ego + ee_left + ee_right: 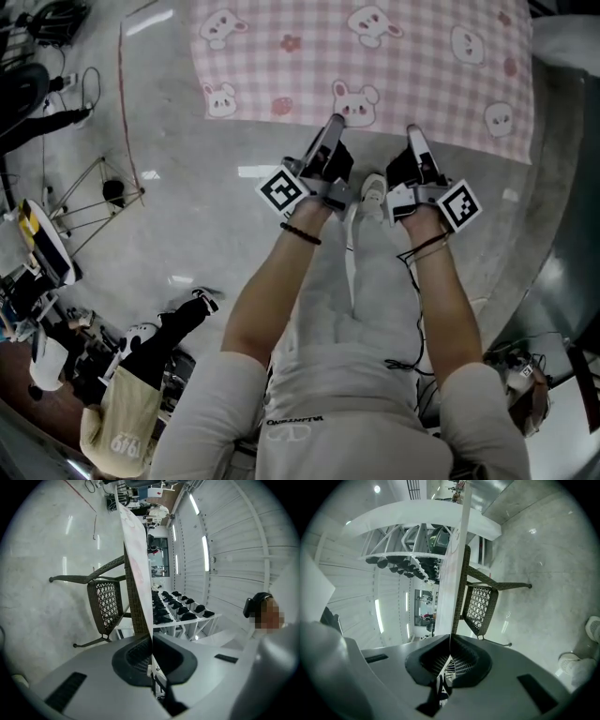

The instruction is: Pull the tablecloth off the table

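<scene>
A pink checked tablecloth point(375, 66) printed with bunnies covers the table at the top of the head view. My left gripper point(335, 123) and right gripper point(413, 132) both sit at its near edge, about a hand's width apart. In the left gripper view the tablecloth point(136, 564) runs edge-on as a thin sheet into the left gripper point(151, 644), whose jaws are shut on it. The right gripper view shows the same: the tablecloth point(461, 550) comes down into the right gripper point(450, 651), shut on it. A brown woven table edge point(135, 597) lies against the cloth.
A wicker chair point(105, 602) point(480, 604) stands on the pale floor beyond the table. My legs and white shoes point(373, 187) are under the grippers. A tripod point(103, 187) and another person point(131, 384) are at the left. Shelves of black items point(180, 609) line the wall.
</scene>
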